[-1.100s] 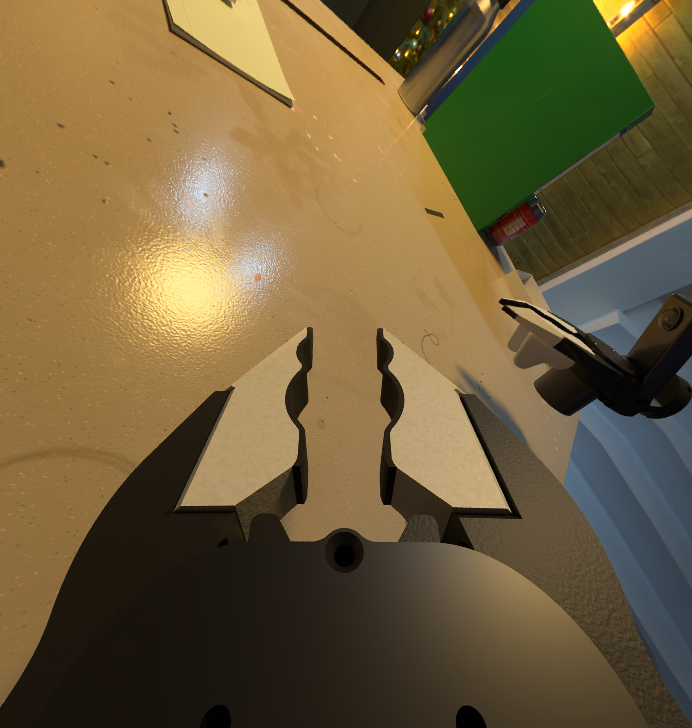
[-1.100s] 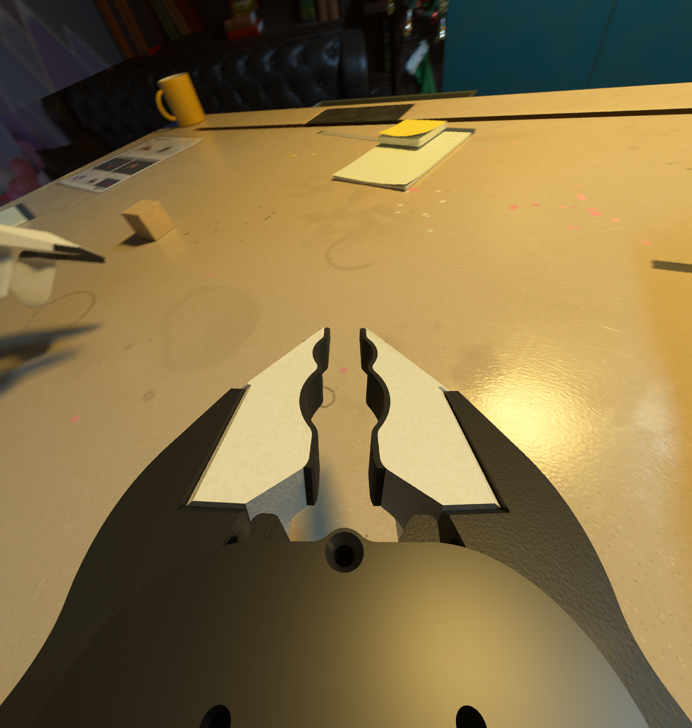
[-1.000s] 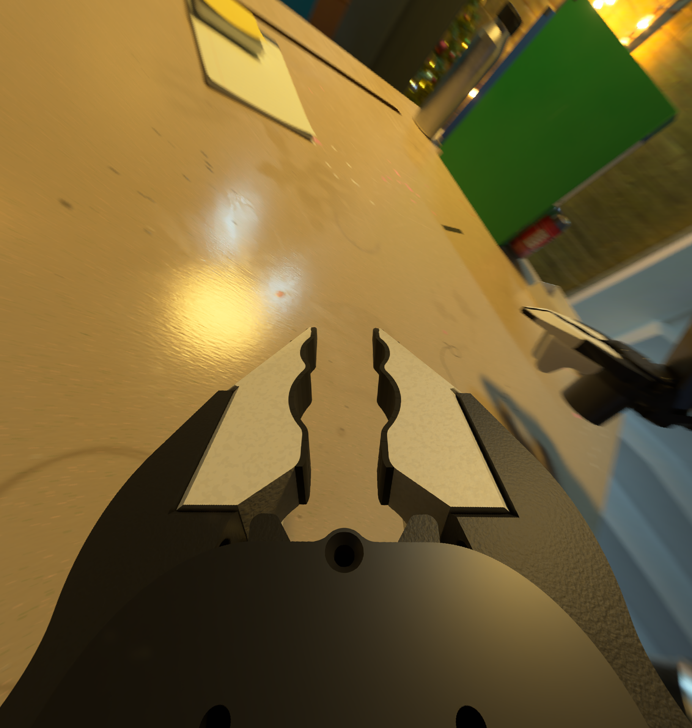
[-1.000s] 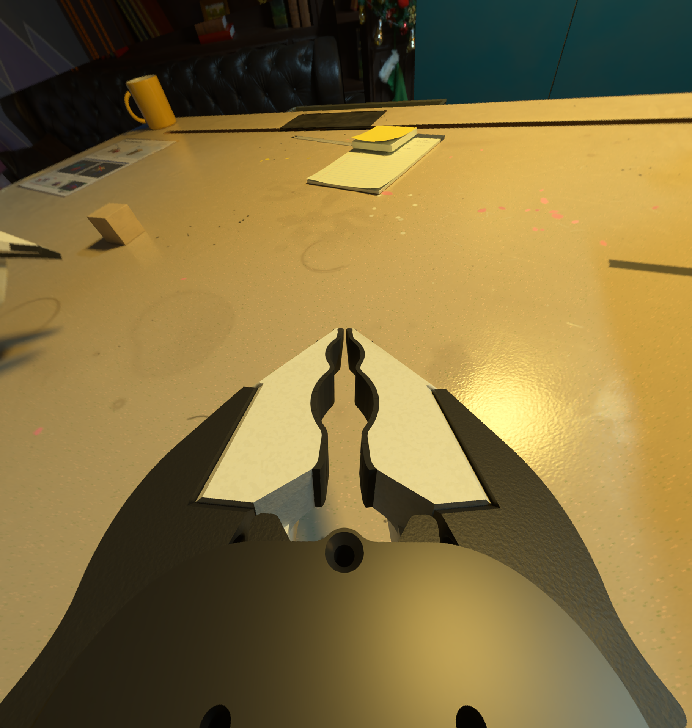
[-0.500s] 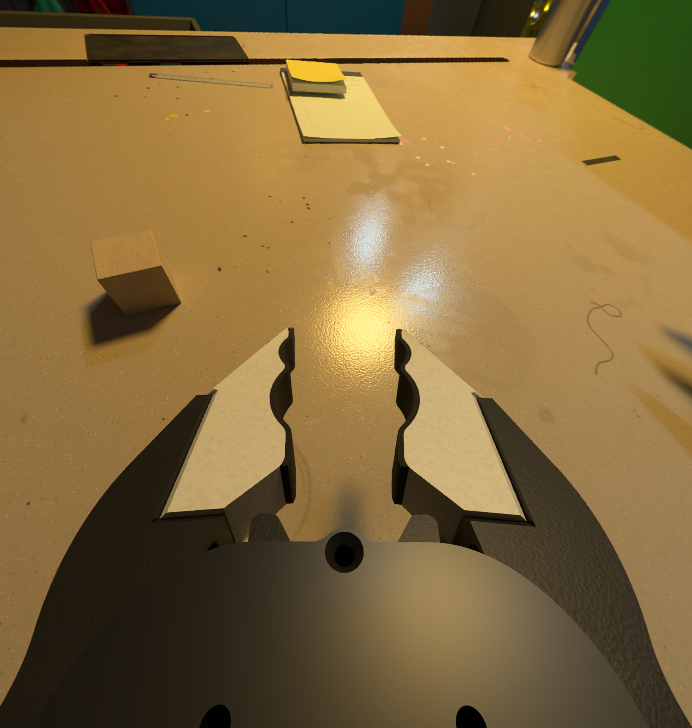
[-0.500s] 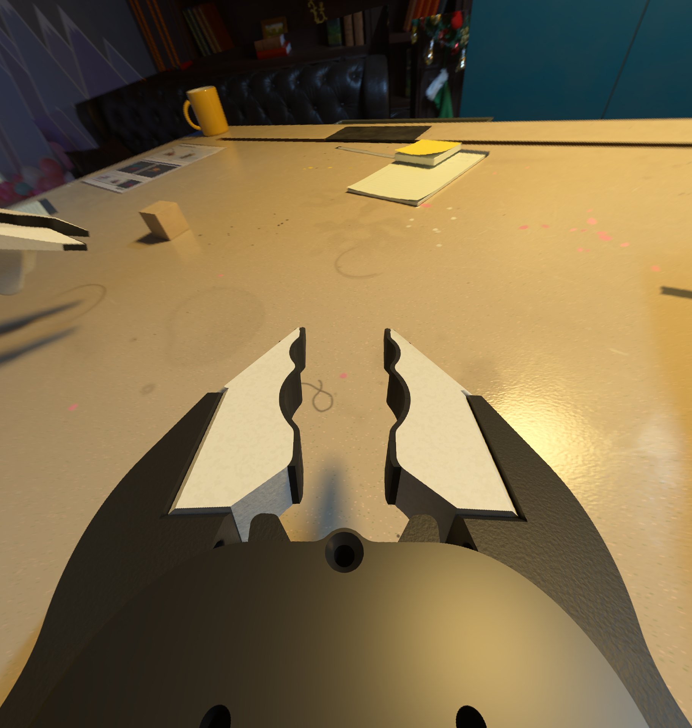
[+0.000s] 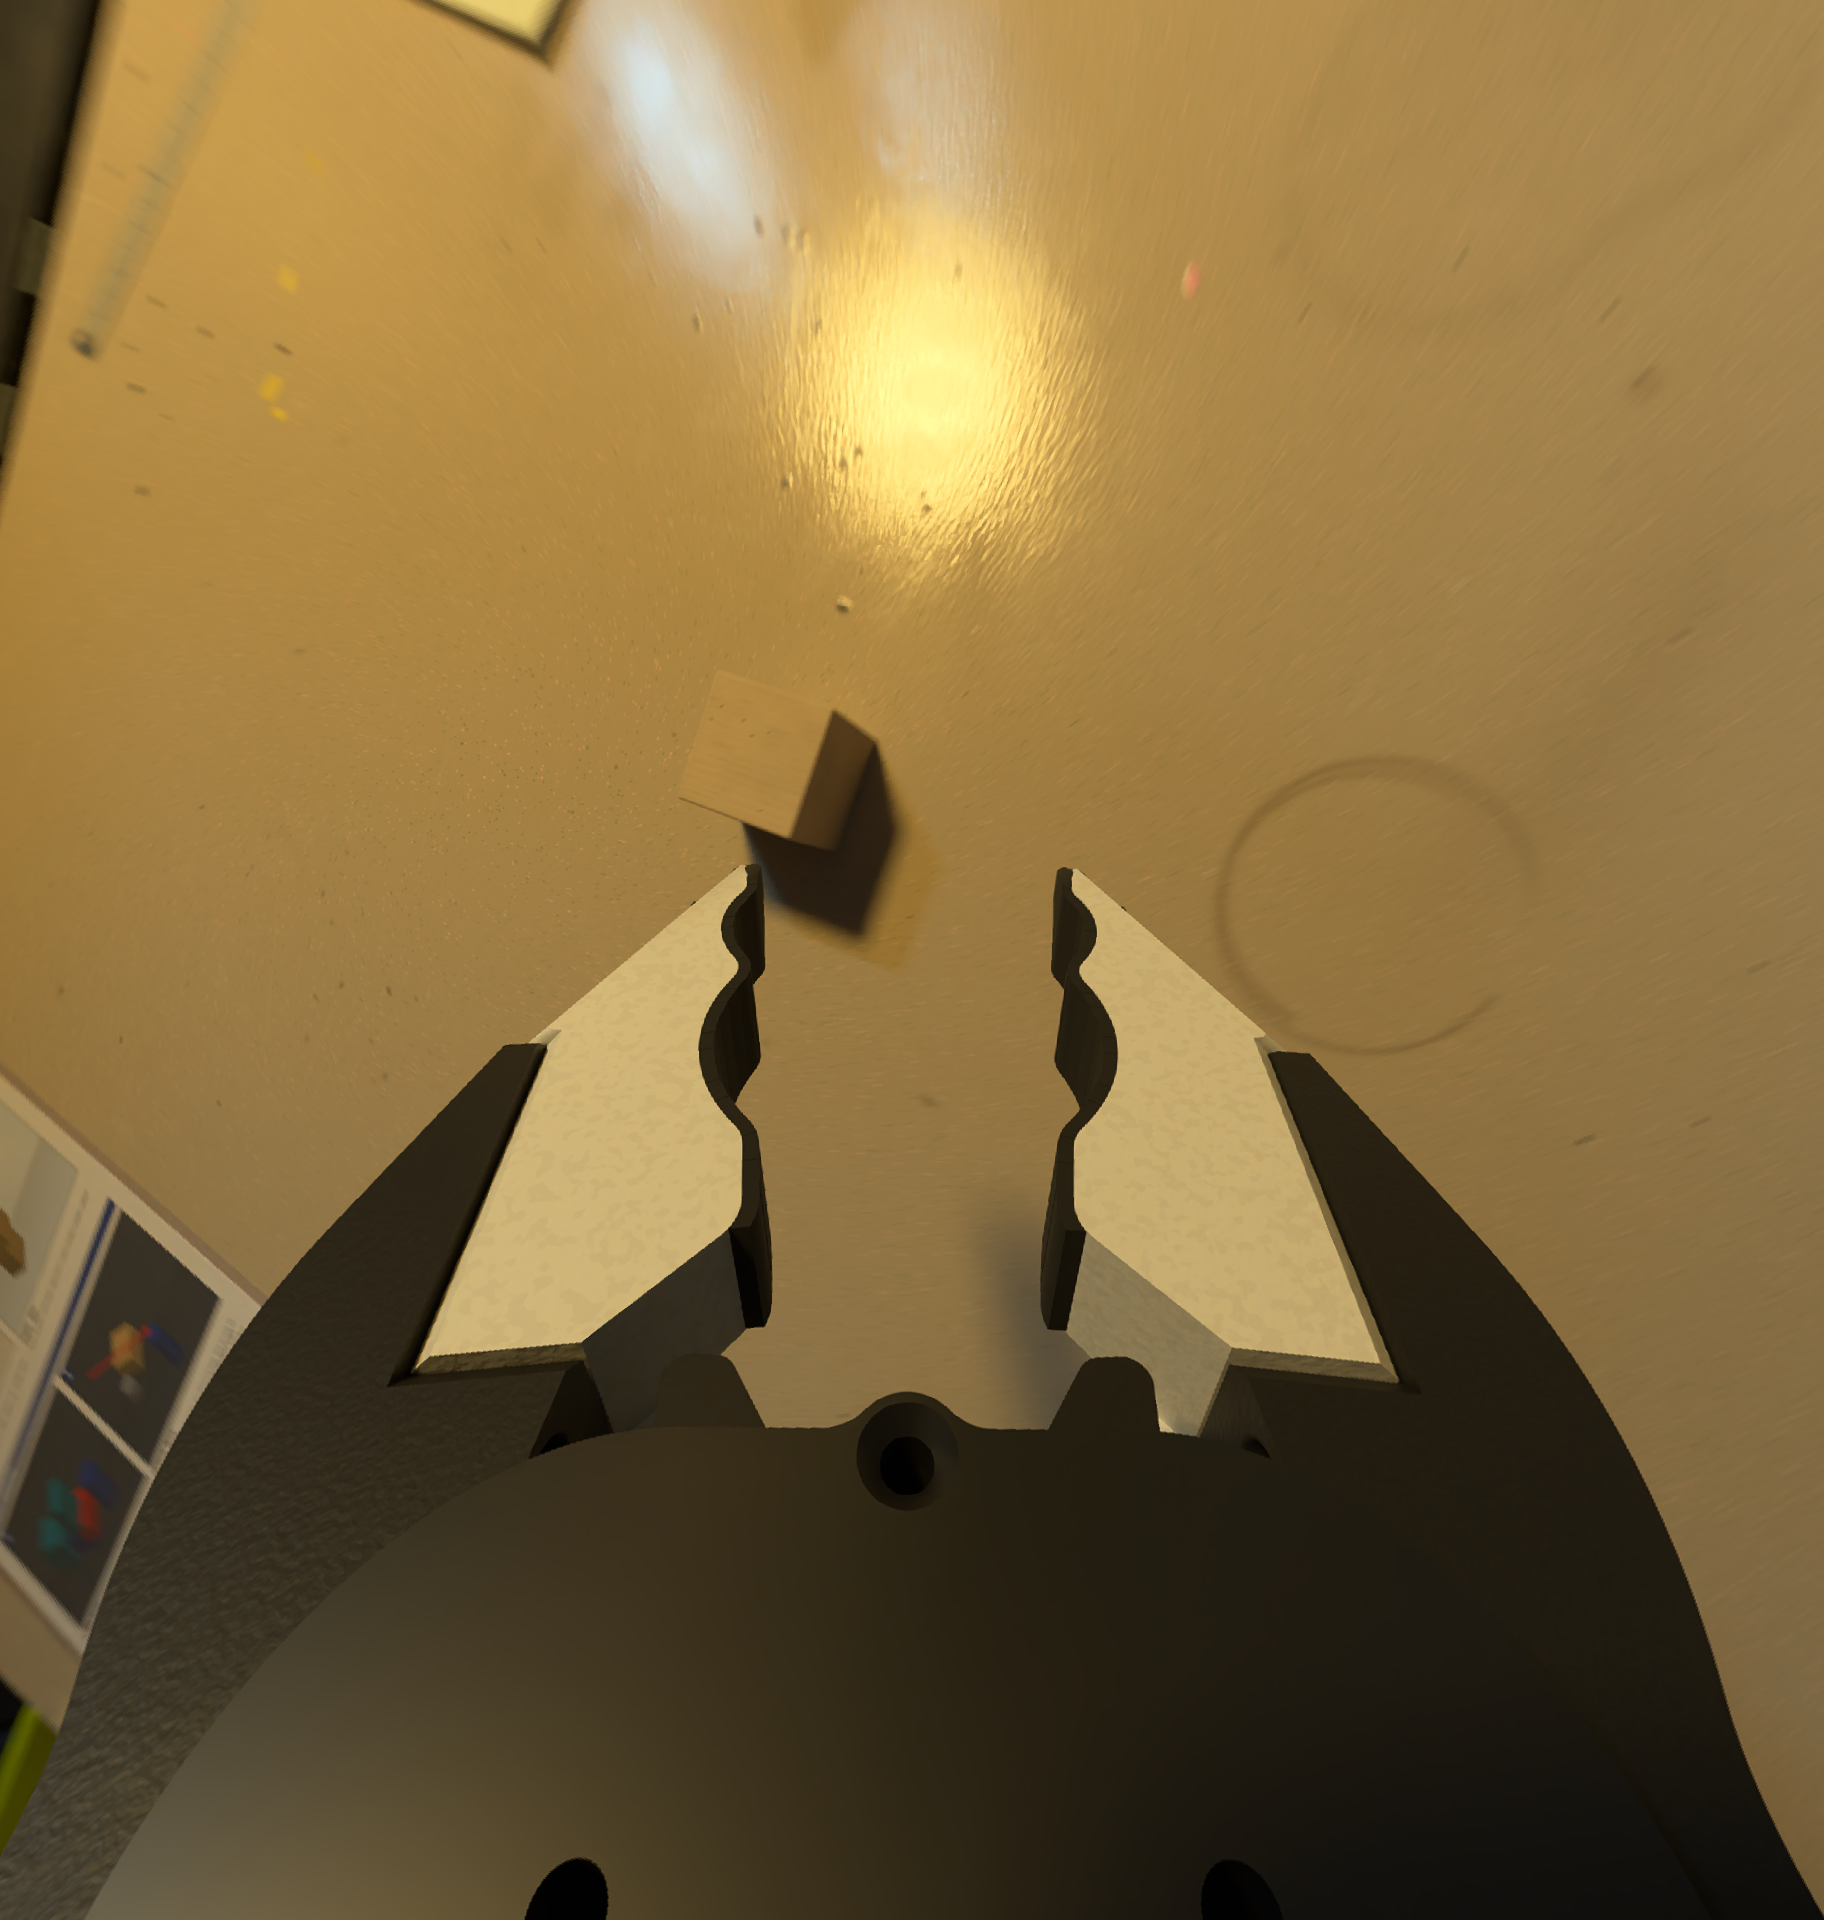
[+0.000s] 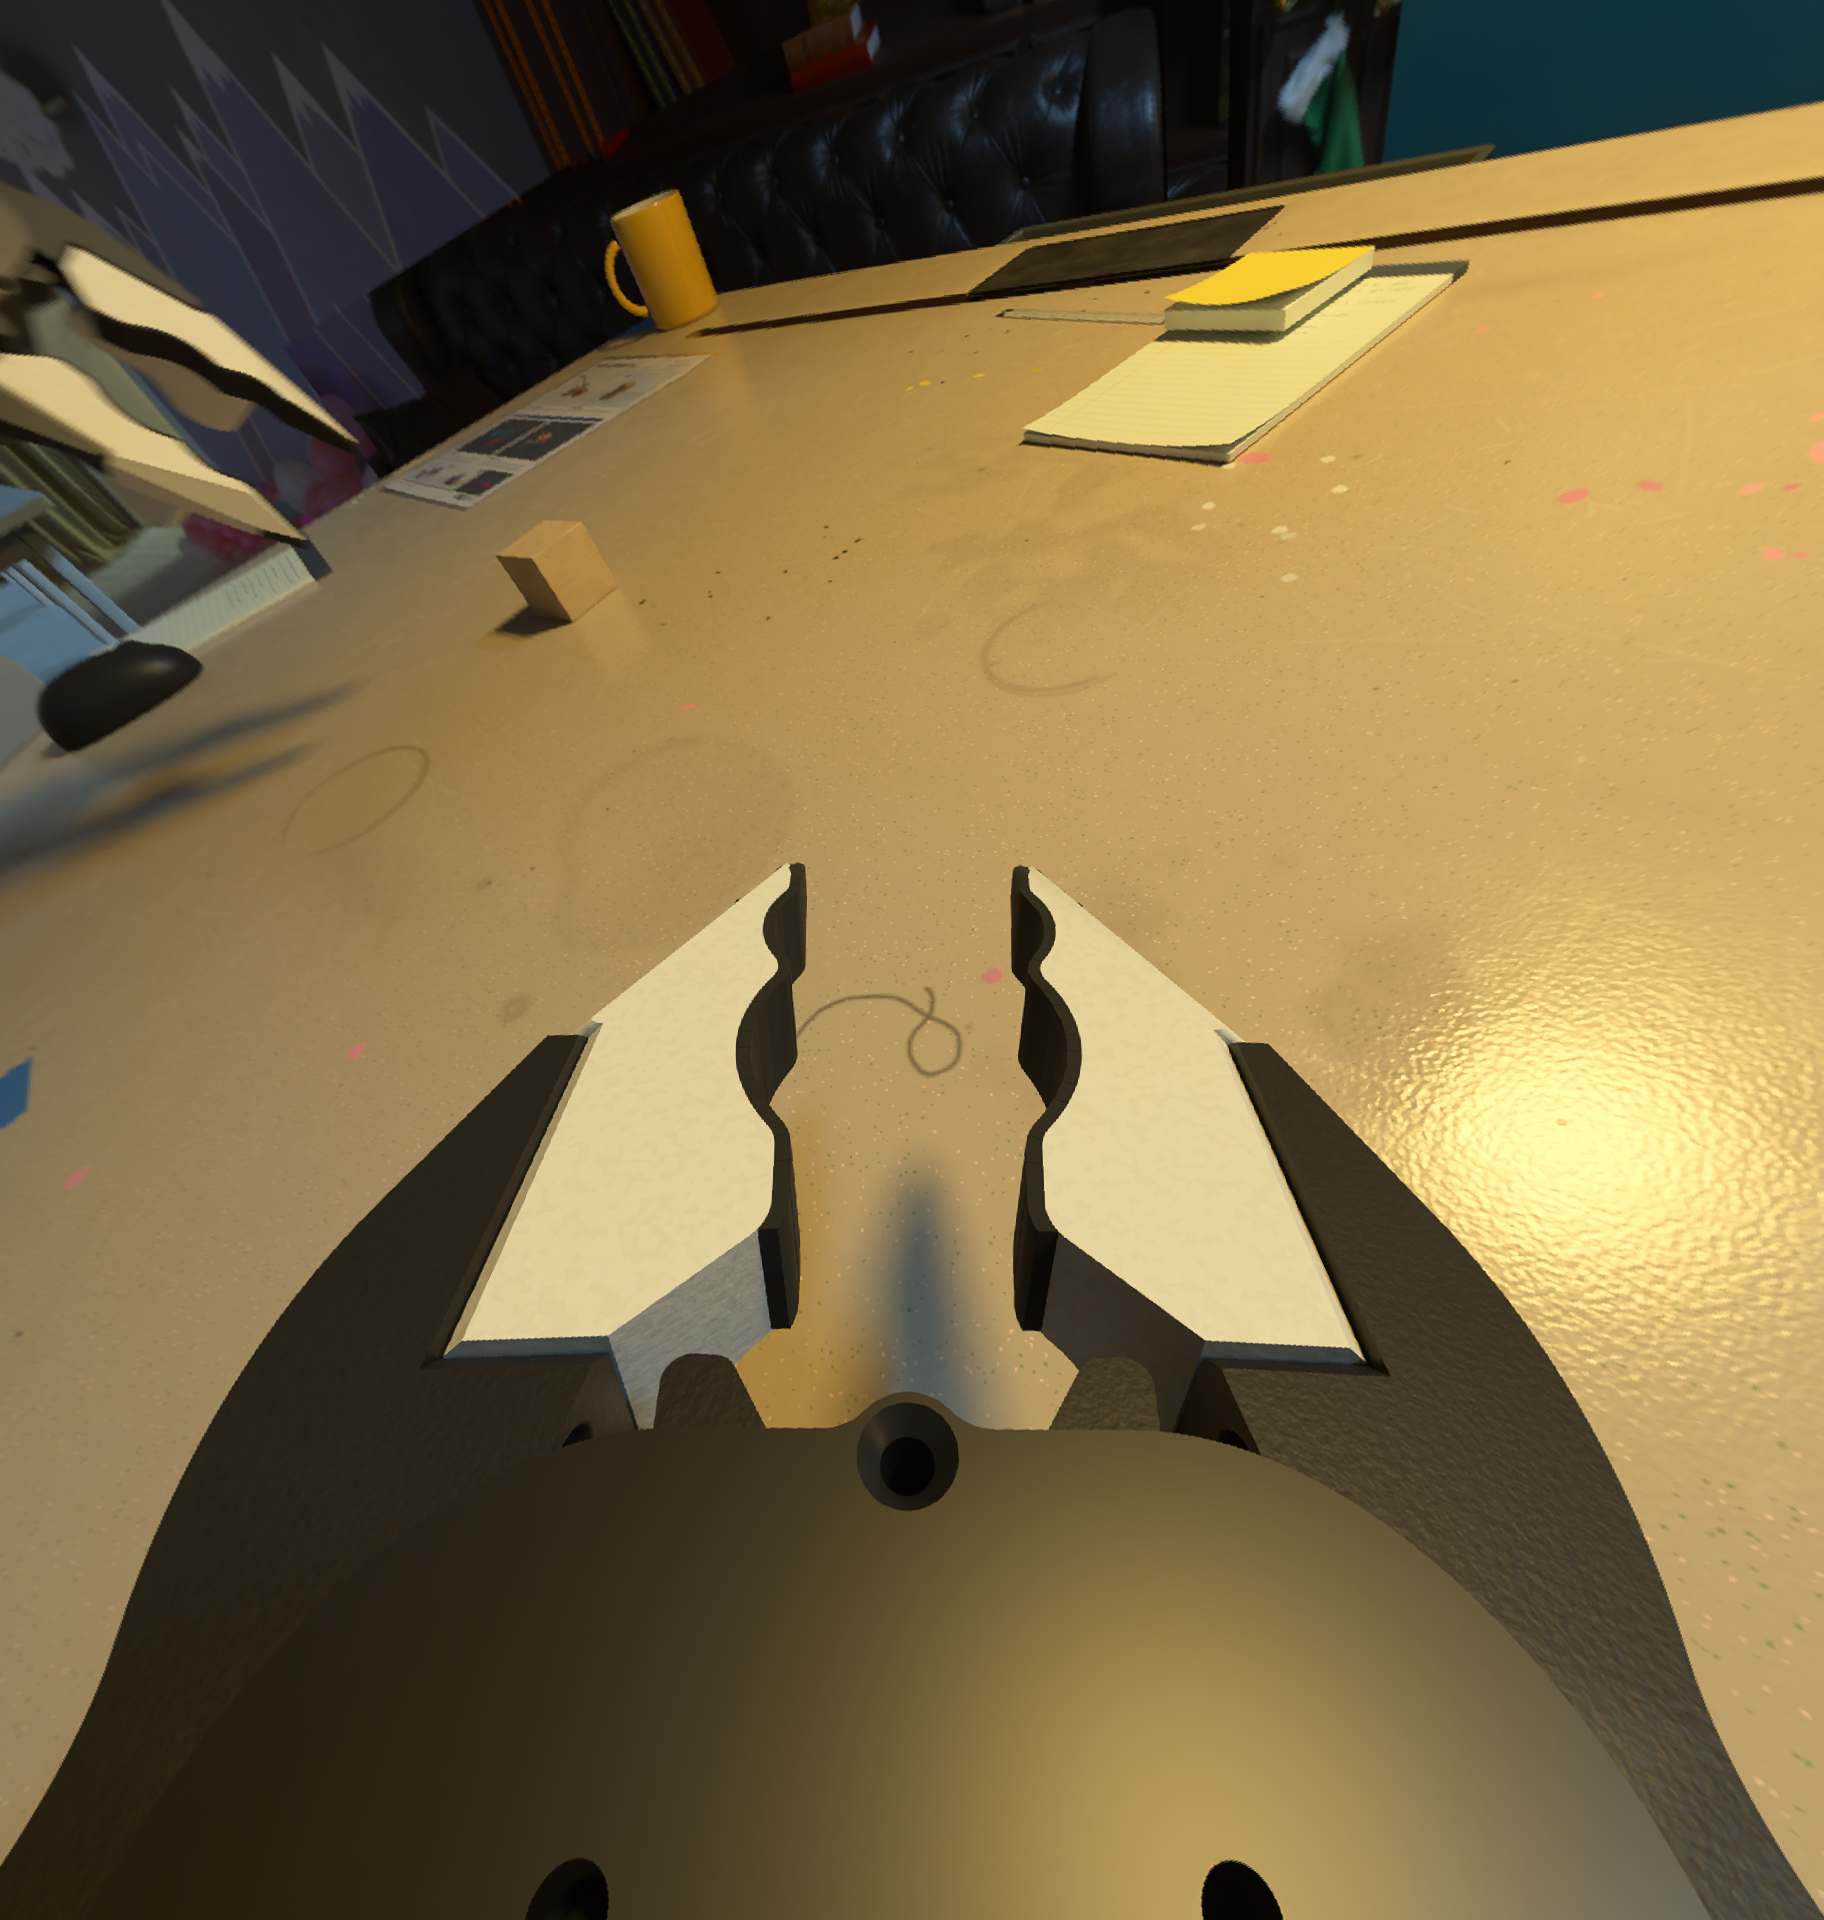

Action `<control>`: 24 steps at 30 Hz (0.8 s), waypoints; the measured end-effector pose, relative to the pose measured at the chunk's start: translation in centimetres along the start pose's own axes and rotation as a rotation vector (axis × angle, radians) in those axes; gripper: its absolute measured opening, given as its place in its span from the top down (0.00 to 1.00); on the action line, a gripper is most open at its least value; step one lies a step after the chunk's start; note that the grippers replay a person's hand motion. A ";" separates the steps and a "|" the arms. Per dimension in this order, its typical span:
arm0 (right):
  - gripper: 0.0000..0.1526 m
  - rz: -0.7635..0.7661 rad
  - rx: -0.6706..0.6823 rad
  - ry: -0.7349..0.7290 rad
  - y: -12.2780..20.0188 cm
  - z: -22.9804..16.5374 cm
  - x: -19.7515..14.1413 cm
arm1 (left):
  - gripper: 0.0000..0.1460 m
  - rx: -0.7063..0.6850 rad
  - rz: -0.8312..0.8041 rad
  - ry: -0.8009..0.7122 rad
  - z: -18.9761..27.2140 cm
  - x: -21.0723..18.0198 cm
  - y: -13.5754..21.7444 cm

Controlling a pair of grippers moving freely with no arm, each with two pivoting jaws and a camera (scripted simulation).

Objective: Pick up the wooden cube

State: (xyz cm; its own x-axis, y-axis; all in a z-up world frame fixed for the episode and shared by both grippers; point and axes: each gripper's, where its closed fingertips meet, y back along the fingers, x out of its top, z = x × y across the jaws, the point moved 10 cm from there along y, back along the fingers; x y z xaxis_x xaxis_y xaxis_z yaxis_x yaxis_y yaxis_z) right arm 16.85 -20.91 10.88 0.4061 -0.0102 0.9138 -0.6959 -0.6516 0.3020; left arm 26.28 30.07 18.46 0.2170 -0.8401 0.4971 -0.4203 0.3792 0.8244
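Note:
The wooden cube (image 7: pixel 778 758) is a small pale block resting on the tan table (image 7: pixel 368 644). In the left wrist view it lies just beyond my left gripper (image 7: pixel 906 883), a little left of the gap, and I look down on it from above. My left gripper is open and empty. The cube also shows in the right wrist view (image 8: pixel 558 569), far off to the left. My right gripper (image 8: pixel 908 881) is open and empty, low over the table. The left gripper shows in the right wrist view (image 8: pixel 264 457), raised at the left, above and left of the cube.
A printed sheet (image 7: pixel 46 1382) lies at the table's left edge. A yellow mug (image 8: pixel 667 260), a lined notepad (image 8: pixel 1251 364) with a yellow-topped pad (image 8: pixel 1272 286) and a dark mat (image 8: pixel 1126 251) lie at the far side. A black sofa (image 8: pixel 939 135) stands behind.
My left gripper has swung up and over the cube, tilted downward, and opened wider. My right gripper shut briefly, then opened again and has stayed about where it was.

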 end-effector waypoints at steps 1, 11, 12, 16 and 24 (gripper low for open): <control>0.74 0.002 0.010 -0.016 -0.1 0.1 0.0 | 0.62 -0.033 -0.050 -0.032 -1.3 0.2 -1.0; 0.75 0.002 0.005 -0.118 -0.4 1.2 -0.2 | 0.64 -0.253 -0.321 -0.239 -6.1 2.2 -9.3; 0.76 0.005 0.005 -0.121 -0.5 1.3 -0.2 | 0.64 -0.264 -0.340 -0.248 -6.2 2.2 -9.7; 0.77 -0.014 0.007 -0.123 -0.8 1.5 -0.4 | 0.65 -0.296 -0.390 -0.263 -6.5 1.9 -11.1; 0.78 -0.013 0.031 -0.125 -0.8 1.4 -0.1 | 0.70 -0.311 -0.349 -0.216 -7.1 1.7 -9.5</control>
State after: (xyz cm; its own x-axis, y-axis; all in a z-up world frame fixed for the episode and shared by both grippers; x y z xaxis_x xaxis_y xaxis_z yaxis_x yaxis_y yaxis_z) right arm 18.19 -21.45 10.17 0.4867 -0.0951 0.8684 -0.6722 -0.6756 0.3027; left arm 36.90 27.79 13.43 0.0965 -0.9857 0.1379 -0.0662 0.1319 0.9890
